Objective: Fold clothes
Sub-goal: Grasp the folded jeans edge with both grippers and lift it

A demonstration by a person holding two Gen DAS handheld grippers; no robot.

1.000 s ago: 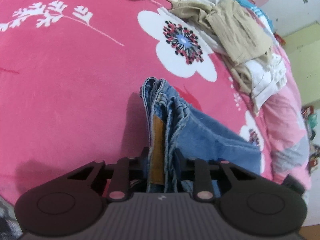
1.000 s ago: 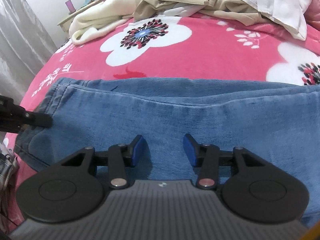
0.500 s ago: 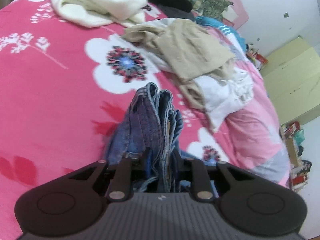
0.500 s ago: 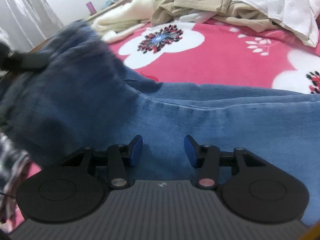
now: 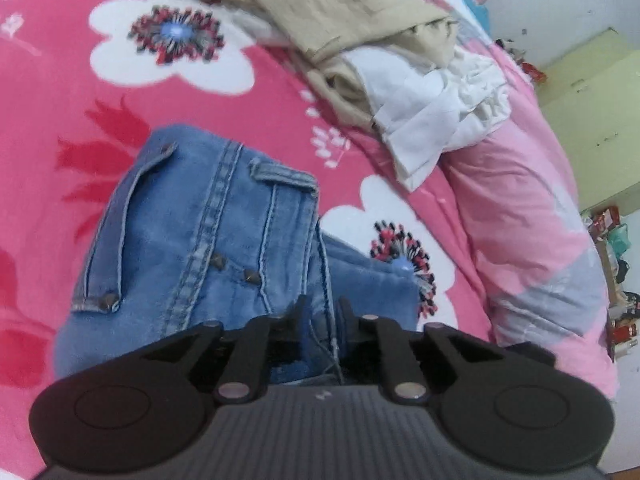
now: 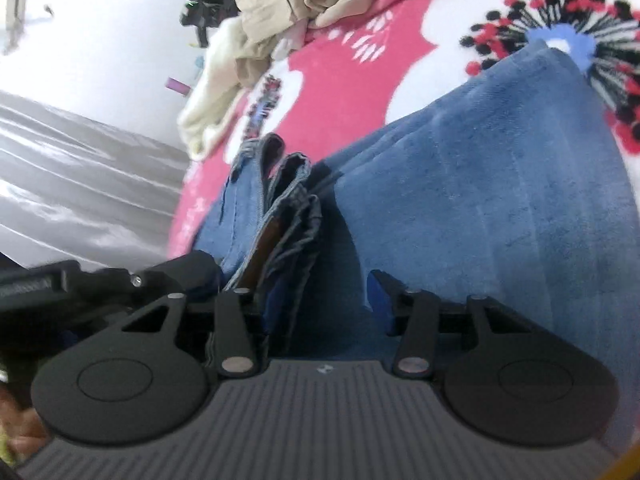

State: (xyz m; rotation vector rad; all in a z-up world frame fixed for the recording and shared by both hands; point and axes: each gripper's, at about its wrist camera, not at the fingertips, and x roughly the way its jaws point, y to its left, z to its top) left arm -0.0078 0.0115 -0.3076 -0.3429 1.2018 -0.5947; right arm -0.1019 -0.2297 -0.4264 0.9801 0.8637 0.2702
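Observation:
A pair of blue jeans point(image 5: 208, 240) lies folded over on the pink floral blanket point(image 5: 60, 120), waistband end on top of the leg part. My left gripper point(image 5: 322, 312) is shut on the jeans' waistband edge. In the right wrist view the jeans point(image 6: 500, 200) fill the middle, with the bunched waistband point(image 6: 288, 208) running up from the left finger. My right gripper point(image 6: 320, 296) is open, its blue pads apart over the denim, the waistband layers against the left pad. The left gripper point(image 6: 120, 280) shows as a black shape at the left.
A heap of beige point(image 5: 340, 12) and white clothes point(image 5: 440, 112) lies at the back of the bed. A cream garment point(image 6: 212, 92) lies near the far edge. A pink and grey duvet point(image 5: 540, 240) is on the right. A grey curtain point(image 6: 80, 180) hangs left.
My left gripper has carried the waistband end up and over onto the legs, folding the jeans. My right gripper has tilted and moved in beside the folded waistband, staying open.

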